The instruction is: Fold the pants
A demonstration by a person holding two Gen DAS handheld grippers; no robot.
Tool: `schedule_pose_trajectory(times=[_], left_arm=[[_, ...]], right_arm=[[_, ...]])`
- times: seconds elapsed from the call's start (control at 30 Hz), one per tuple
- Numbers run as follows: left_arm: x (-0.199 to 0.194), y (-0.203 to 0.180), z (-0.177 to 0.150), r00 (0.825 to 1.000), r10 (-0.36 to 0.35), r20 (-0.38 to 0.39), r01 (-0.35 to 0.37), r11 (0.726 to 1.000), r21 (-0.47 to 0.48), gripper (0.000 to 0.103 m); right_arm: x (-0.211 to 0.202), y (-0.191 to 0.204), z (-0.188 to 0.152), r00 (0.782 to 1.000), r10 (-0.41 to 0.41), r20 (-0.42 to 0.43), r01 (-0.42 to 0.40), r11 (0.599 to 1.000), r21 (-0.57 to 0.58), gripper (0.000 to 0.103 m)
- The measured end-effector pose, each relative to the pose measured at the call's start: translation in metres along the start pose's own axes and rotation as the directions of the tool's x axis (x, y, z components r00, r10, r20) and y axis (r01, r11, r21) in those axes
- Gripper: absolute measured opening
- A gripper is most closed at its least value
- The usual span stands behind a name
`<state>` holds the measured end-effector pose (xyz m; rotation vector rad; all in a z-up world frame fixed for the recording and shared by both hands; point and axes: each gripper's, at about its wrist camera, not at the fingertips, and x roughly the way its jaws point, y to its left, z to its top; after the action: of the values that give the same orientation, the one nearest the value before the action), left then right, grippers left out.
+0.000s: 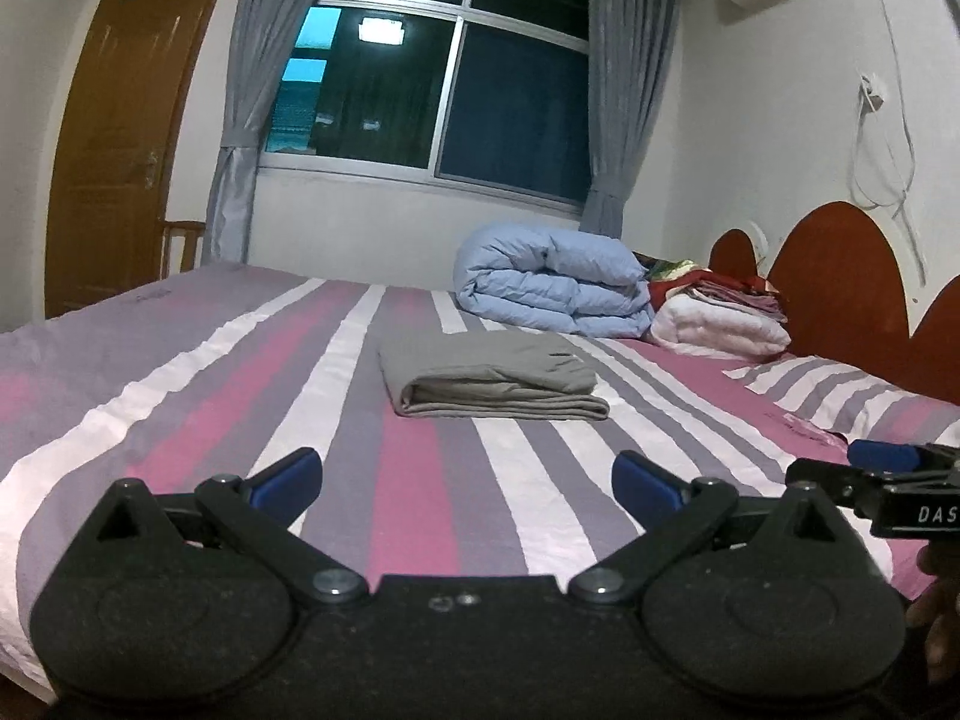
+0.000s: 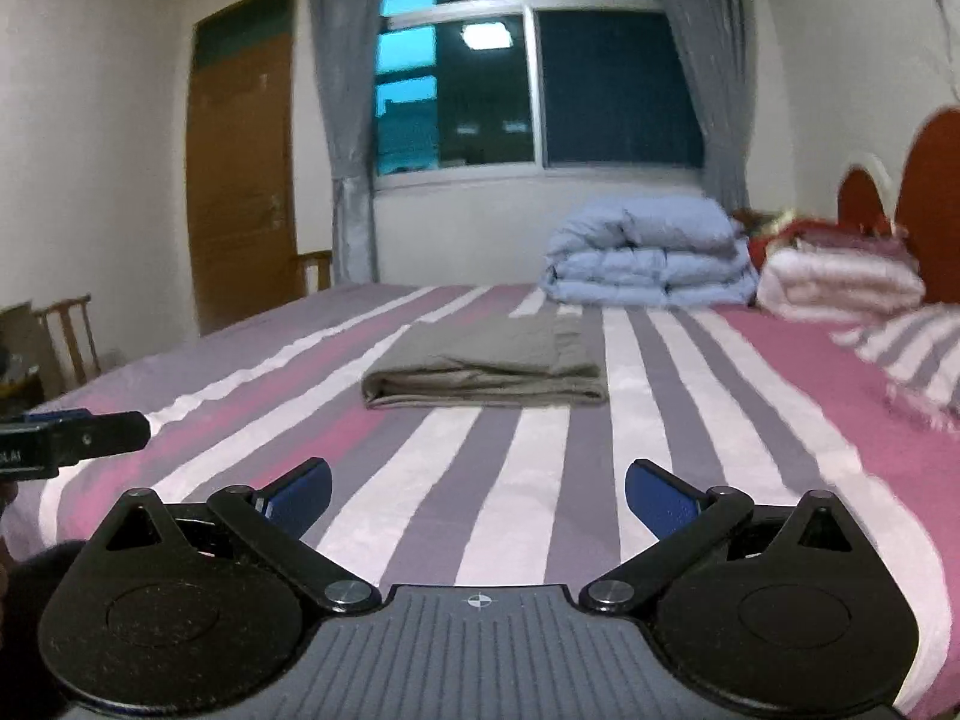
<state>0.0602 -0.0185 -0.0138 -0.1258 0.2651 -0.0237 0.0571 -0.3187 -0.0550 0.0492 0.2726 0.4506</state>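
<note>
The grey pants (image 1: pixel 489 381) lie folded into a flat, layered rectangle in the middle of the bed (image 1: pixel 198 396), on its pink, grey and white striped sheet, with the folded edge facing the cameras. Both grippers hover over the near part of the bed, well apart from the pants and touching nothing. The left gripper (image 1: pixel 467 483) has its blue-padded fingers spread wide with only sheet between them, and the right gripper (image 2: pixel 478 495) is spread just as wide and also empty. In the left wrist view the right gripper pokes in at the right edge; in the right wrist view the left gripper shows at the left edge. Beyond the pants, near the headboard (image 1: pixel 840 276), sit a rolled light-blue quilt (image 1: pixel 552 288) and a stack of white and red blankets (image 1: pixel 720 318), with a striped pillow (image 1: pixel 840 390) to the right.
</note>
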Motion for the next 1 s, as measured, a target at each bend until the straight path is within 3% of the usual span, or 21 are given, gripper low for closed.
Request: schedule_pose_trajectory(times=[0.27,1.0], left_arm=[[0.008,0.013,-0.004,0.999,0.016,-0.036,-0.018,0.997,-0.070,0.097],[0.008,0.004,-0.006,0.999,-0.003,-0.034,0.003,1.000,0.004,0.097]], right_arm=[[0.013,-0.001,-0.004,1.000,0.000,-0.010,0.000,1.000,0.009,0.103],[0.014,-0.016,-0.002,1.000,-0.003,0.008,0.002,0.998,0.065,0.103]])
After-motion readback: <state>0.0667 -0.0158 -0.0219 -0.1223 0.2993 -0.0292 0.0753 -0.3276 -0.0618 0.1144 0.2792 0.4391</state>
